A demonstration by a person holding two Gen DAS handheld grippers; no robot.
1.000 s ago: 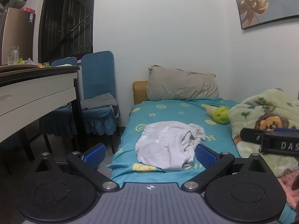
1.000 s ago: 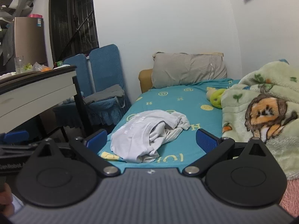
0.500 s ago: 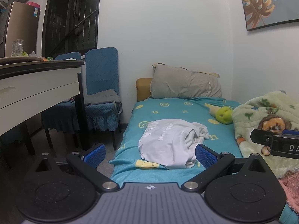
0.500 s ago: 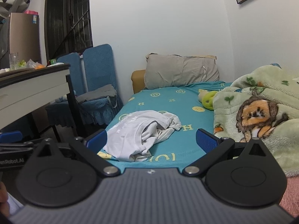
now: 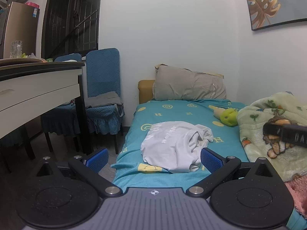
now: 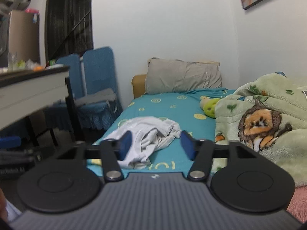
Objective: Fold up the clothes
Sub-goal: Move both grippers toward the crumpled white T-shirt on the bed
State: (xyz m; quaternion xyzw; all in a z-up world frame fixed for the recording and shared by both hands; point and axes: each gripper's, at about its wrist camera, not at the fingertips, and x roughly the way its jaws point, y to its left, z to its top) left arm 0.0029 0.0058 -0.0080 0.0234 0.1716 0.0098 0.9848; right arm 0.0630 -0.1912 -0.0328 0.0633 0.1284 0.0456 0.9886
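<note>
I see a teal bed (image 5: 172,115) against the white wall, crumpled white shirt (image 5: 172,145) near its foot edge, left tongs (image 5: 153,158) wide apart and empty, right tongs (image 6: 156,145) just narrowing, gripping nothing.

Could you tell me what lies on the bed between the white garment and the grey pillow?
Only bare teal sheet separates the white garment from the grey pillow, as the left wrist view shows.

White tee (image 5: 172,145) crumpled on teal bed (image 5: 172,113), near edge.
</note>
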